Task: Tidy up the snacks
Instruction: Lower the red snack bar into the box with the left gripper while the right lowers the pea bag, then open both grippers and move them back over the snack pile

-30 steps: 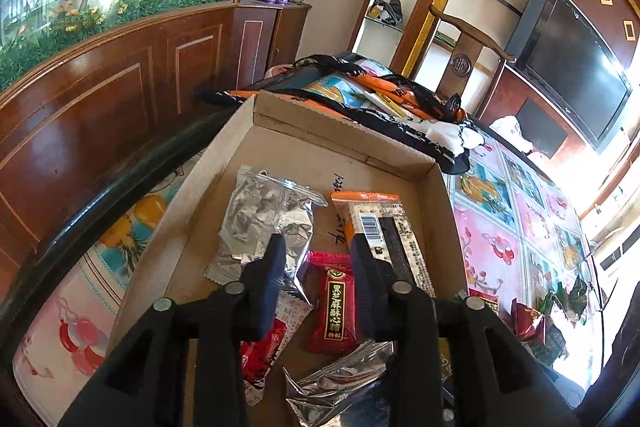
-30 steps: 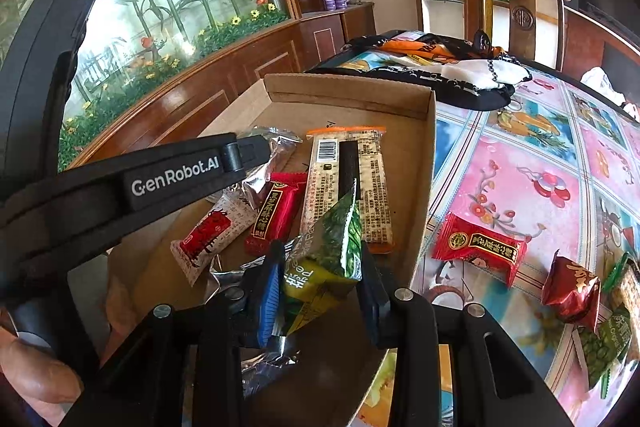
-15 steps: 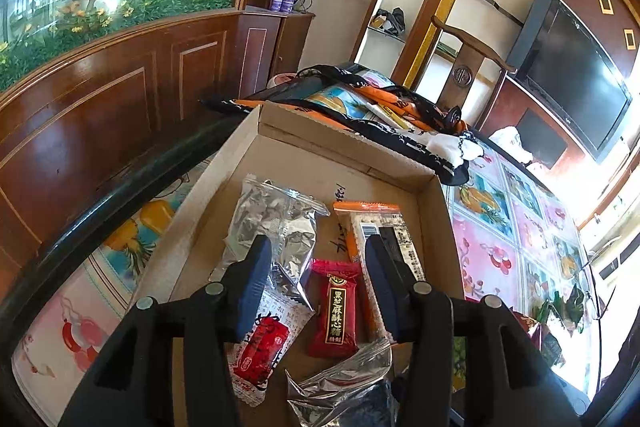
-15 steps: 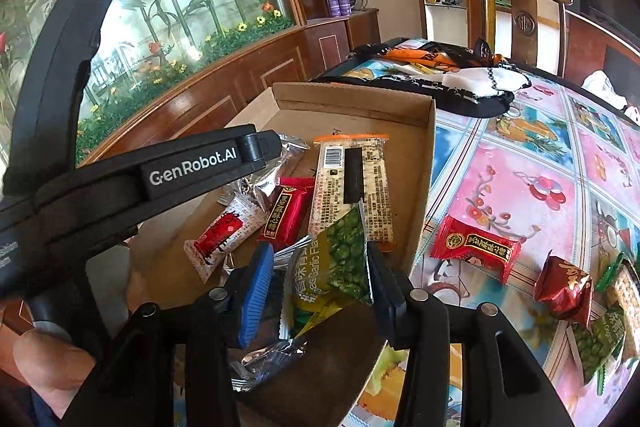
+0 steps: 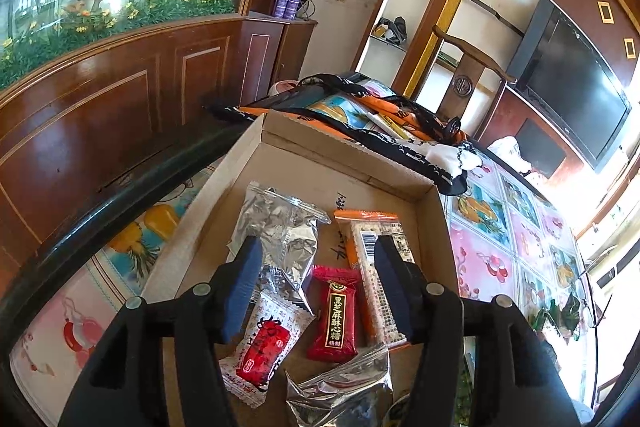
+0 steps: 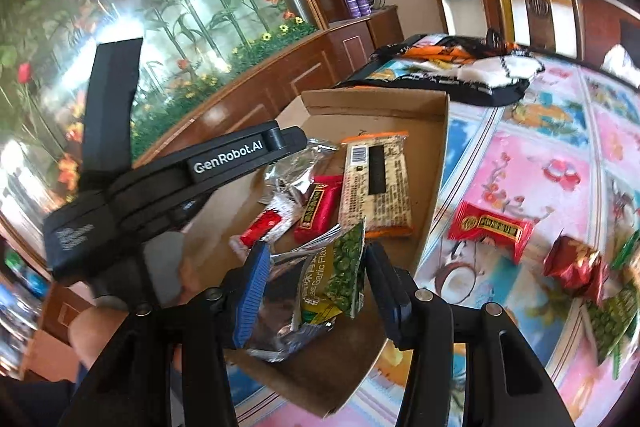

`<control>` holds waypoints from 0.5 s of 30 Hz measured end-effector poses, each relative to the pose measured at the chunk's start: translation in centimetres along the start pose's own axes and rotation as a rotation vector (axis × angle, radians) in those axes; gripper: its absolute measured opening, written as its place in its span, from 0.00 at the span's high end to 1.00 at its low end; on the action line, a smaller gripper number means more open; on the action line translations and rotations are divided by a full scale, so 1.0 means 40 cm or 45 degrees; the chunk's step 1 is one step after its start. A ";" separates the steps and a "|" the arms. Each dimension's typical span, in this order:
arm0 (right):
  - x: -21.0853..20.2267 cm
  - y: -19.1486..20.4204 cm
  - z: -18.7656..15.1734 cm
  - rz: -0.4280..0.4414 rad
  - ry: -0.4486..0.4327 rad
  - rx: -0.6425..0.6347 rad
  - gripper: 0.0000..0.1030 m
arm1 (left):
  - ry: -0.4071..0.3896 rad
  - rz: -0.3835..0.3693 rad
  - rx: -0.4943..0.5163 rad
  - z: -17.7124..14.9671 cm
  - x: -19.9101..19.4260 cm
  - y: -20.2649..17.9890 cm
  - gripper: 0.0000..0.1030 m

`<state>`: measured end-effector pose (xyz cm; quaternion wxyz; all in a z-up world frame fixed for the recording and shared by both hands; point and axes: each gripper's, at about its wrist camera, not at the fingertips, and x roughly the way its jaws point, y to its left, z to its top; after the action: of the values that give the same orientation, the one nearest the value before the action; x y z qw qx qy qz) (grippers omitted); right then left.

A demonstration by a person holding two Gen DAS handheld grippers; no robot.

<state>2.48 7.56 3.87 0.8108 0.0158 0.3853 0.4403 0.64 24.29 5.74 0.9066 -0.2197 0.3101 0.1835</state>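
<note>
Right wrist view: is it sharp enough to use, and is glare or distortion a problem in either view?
Right wrist view: motion blur smears the right and lower-left edges, yet the green pea packet between the opening right gripper fingers stays legible. Left wrist view: sharp on the cardboard box, overexposed at the right by window light. Both: strong fisheye bending.

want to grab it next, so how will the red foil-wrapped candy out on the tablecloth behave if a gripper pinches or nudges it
The red foil-wrapped candy looks small and bulgy, so it is probably light and may skid on the glossy tablecloth when nudged. Its crinkled shiny foil would likely crumple under the pads and could slip. Its lumpy, rounded form suggests it may tumble rather than slide flat.
</note>
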 end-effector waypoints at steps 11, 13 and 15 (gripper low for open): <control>-0.070 -0.027 -0.023 -0.128 -0.067 -0.026 0.47 | -0.034 0.029 0.064 -0.008 -0.010 -0.026 0.38; -0.083 -0.041 -0.030 -0.156 -0.072 -0.019 0.47 | -0.033 0.027 0.073 -0.009 -0.009 -0.030 0.38; -0.094 -0.062 -0.040 -0.180 -0.073 0.013 0.47 | -0.037 0.030 0.081 -0.011 -0.011 -0.034 0.38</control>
<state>2.02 2.81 4.16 0.8505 0.0052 0.3643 0.3794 0.74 22.86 6.12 0.9153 -0.1844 0.3051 0.1872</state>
